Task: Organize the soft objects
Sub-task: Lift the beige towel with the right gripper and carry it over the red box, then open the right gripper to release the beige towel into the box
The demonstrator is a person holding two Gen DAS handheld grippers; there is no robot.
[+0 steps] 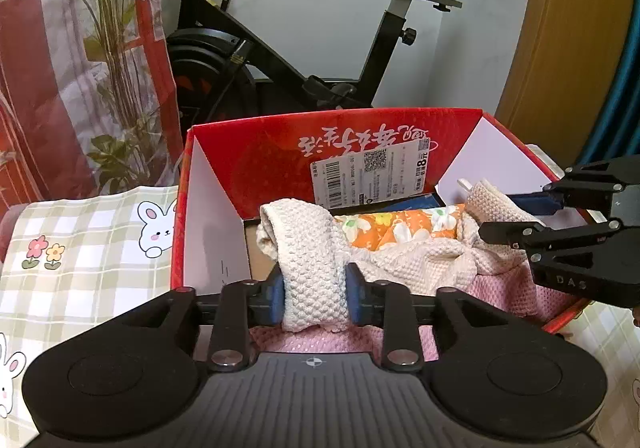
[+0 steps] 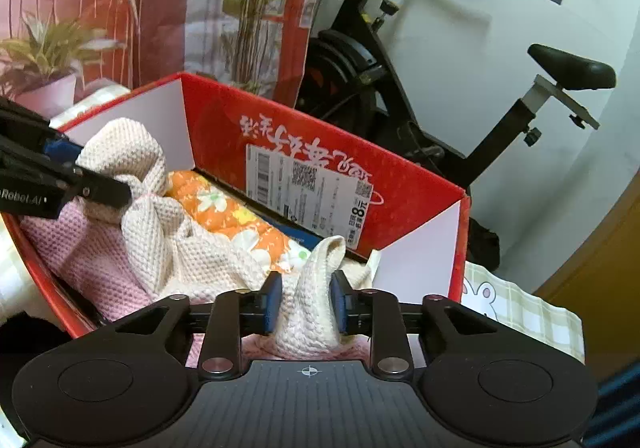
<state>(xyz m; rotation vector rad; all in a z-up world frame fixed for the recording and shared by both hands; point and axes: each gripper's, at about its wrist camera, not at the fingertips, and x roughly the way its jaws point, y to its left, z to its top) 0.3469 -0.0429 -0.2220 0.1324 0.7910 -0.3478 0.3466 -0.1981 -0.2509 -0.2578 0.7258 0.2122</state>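
Left wrist view: your left gripper (image 1: 314, 298) has its blue pads against a fold of the cream waffle towel (image 1: 312, 268), which drapes over the near edge of the red box (image 1: 256, 151). Right wrist view: your right gripper (image 2: 306, 304) pinches another peak of that towel at the box's near right corner, beside the orange floral cloth (image 2: 228, 215) and pink towel (image 2: 92, 268).

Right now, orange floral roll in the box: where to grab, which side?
Grip the orange floral roll across its middle, from above. It lies flat along the red box back wall, with the cream towel over its near side and ends, so only the top is exposed.
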